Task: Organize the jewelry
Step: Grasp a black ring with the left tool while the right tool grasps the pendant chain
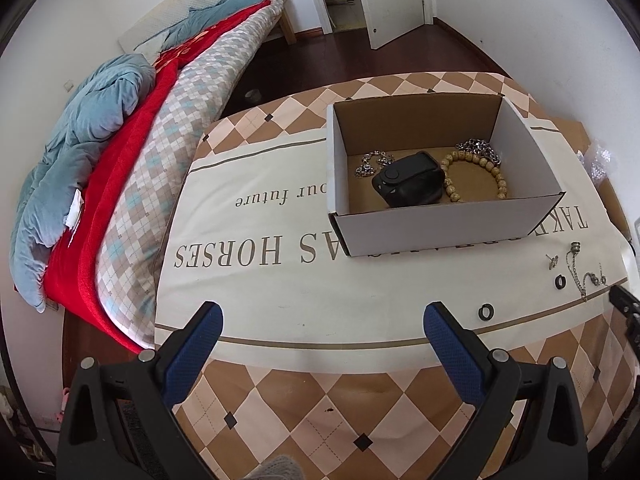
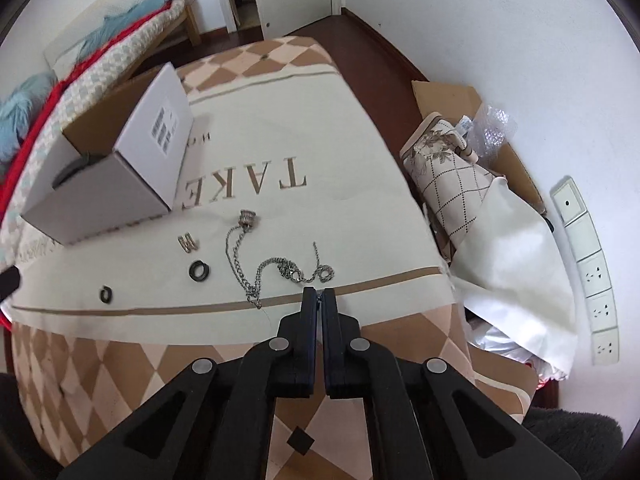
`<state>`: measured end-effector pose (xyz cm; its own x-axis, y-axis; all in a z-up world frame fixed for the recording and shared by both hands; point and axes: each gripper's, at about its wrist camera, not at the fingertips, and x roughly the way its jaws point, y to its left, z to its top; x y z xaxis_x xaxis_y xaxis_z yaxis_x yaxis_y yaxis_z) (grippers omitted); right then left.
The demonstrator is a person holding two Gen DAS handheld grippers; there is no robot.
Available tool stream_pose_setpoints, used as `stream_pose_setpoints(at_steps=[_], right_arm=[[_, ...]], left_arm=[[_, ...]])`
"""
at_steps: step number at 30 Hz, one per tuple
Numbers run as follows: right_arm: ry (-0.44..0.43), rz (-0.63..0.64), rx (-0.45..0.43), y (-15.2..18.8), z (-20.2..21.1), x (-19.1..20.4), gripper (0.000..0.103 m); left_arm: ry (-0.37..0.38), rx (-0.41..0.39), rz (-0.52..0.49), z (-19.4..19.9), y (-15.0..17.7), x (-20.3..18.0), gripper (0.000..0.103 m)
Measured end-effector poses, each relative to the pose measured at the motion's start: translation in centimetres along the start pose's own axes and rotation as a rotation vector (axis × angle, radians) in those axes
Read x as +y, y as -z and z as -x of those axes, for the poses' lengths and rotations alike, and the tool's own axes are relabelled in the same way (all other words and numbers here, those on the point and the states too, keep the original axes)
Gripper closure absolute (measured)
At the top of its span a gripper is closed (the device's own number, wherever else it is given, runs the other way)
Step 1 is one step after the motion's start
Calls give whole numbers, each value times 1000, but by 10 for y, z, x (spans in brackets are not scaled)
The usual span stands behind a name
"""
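A white cardboard box [image 1: 440,222] stands on the clothed table and holds a black pouch [image 1: 408,180], a wooden bead bracelet [image 1: 474,174], a silver chain [image 1: 478,148] and a small silver piece [image 1: 370,162]. My left gripper [image 1: 322,314] is open and empty in front of the box. On the cloth lie two black rings [image 2: 200,271] [image 2: 106,294], a silver ring [image 2: 188,242] and a thin chain necklace [image 2: 276,270] with a pendant [image 2: 248,218]. My right gripper [image 2: 319,291] is shut just in front of the necklace; nothing shows between its fingers.
The box also shows in the right wrist view [image 2: 104,196]. A bed with blue and red bedding [image 1: 120,168] lies left of the table. Cardboard, bubble wrap and folded cloth [image 2: 472,184] are piled right of the table by the wall. An open door [image 1: 396,0] is at the back.
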<state>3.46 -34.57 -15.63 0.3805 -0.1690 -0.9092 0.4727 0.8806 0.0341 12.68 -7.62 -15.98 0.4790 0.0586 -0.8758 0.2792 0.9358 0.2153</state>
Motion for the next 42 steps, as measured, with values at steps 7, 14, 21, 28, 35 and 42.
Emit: stream_pose_setpoints(at_steps=[7,14,21,28,35,42], right_arm=[[-105,-71,-56,-6,50,-15,101],[-180,-84,-88,-11,82,-11,101],[-178,-108,-36,1,65,-14,101],[-160,-156,15,12,43,-27,101],[-160,-183,33,13,36,-33,101],[-189,-189,12,6,47,-30,101]], left_arm=[[22,21,1,-4,2,-3,1],[196,68,1,-16,8,-17,1],[271,123,-46,-40,14,-51,1],[333,140,-83,-48,9,-79,19],[313,109,-146,-44,5,-97,87],[308,109,-128,-40,1,-92,93]])
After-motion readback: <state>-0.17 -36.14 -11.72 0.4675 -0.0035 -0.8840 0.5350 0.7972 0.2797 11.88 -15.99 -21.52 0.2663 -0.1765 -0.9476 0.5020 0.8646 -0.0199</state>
